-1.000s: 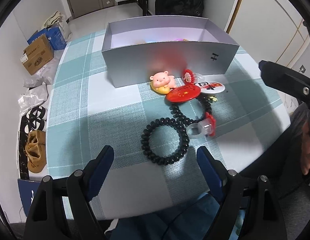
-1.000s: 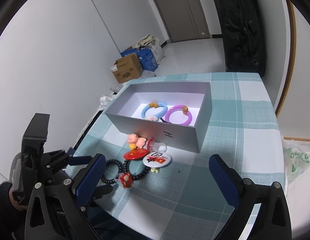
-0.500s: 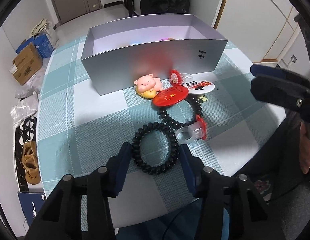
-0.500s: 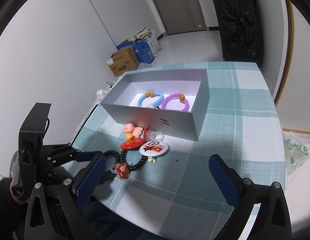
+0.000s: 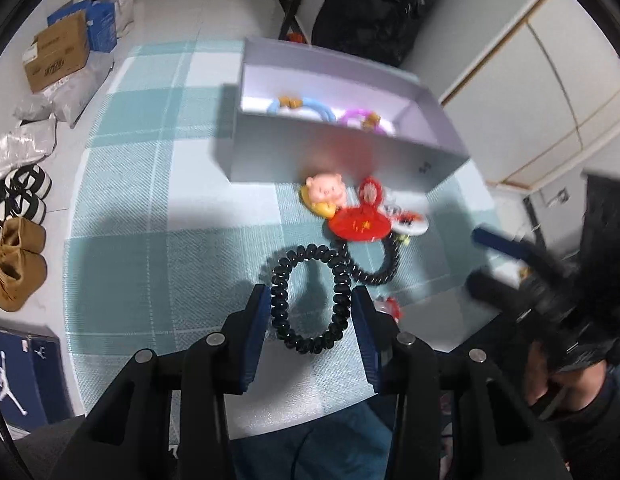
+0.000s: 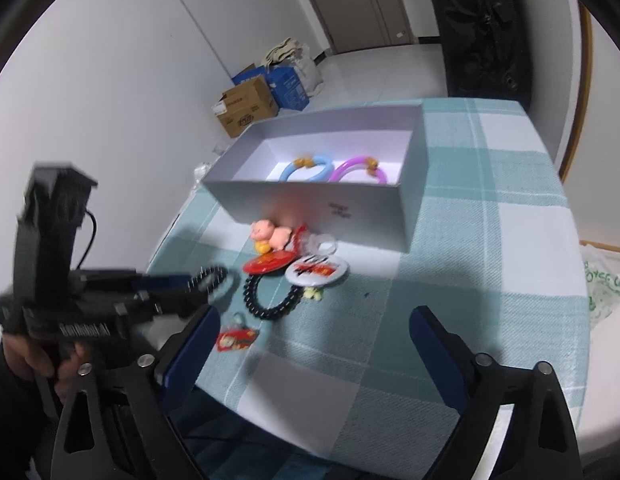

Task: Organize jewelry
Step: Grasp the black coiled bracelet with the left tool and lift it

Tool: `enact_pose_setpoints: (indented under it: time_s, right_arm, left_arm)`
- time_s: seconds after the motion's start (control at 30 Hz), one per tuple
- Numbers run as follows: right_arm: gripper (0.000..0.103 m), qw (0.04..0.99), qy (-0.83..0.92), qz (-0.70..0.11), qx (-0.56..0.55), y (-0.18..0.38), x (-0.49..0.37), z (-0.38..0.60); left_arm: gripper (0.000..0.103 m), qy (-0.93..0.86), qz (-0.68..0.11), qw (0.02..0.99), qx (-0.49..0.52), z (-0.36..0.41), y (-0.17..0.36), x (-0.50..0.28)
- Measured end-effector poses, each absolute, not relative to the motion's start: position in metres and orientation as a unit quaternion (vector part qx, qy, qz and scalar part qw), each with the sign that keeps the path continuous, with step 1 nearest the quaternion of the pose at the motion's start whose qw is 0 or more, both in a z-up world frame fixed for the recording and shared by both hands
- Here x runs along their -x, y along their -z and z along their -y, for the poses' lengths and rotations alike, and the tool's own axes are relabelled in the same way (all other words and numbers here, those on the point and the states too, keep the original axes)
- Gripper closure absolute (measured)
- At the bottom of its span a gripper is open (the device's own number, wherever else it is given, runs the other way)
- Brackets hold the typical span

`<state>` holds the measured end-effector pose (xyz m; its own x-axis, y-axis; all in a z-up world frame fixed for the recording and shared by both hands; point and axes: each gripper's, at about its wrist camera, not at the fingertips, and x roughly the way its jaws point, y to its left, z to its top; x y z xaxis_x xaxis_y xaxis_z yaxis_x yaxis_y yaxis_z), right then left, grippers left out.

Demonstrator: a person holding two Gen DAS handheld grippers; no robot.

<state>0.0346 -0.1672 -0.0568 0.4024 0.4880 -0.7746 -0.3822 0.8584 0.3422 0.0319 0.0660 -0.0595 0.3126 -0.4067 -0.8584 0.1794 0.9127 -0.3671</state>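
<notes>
My left gripper (image 5: 310, 296) is closing on a black spiral hair tie (image 5: 278, 304); its pads press the coil into an oval. In the right wrist view that left gripper (image 6: 205, 280) holds the tie (image 6: 215, 274) just above the checked cloth. A second black hair tie (image 5: 374, 276), a pink pig charm (image 5: 326, 192), a red badge (image 5: 360, 224), a white badge (image 6: 316, 270) and a small red charm (image 6: 233, 338) lie in front of the grey box (image 5: 342, 156). A blue ring (image 6: 307, 168) and a purple ring (image 6: 360, 168) lie inside the box. My right gripper (image 6: 314, 318) hovers over the near table edge, its jaws closing slightly with nothing between them.
The table's near edge (image 6: 310, 412) runs under both grippers. Cardboard boxes (image 6: 245, 106) and bags stand on the floor beyond the table, shoes (image 5: 17, 276) lie at its left side, and a plastic bag (image 6: 602, 284) lies to the right.
My left gripper's jaws have closed in from wide open onto the spiral hair tie, squeezing it narrow, and the gripper has tipped forward. The right gripper's jaws have narrowed a little.
</notes>
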Motion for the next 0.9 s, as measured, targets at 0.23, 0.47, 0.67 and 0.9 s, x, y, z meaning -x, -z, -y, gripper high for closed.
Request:
enact_pose_setpoints:
  time_s: [0.23,0.47,0.67,0.9]
  right_arm:
    - [0.026,0.816,-0.298,-0.495,-0.026,0.064,-0.019,0.138]
    - [0.044,0.805,-0.318,-0.501,0.014,0.074,-0.017,0.108]
    - [0.056,0.813,-0.311,-0.490,0.042,0.075,-0.017,0.095]
    - [0.078,0.818,-0.307,-0.480,0.083,0.075,-0.011,0.088]
  left_arm:
    - [0.067,0.193,-0.505,0.829,0.146,-0.075,0.032,-0.028]
    - [0.067,0.201,-0.466,0.845,0.166,-0.081,0.017,-0.028]
    - [0.067,0.202,-0.452,0.853,0.166,-0.089,0.009,-0.031]
    - [0.067,0.199,-0.442,0.859,0.163,-0.091,0.003,-0.030]
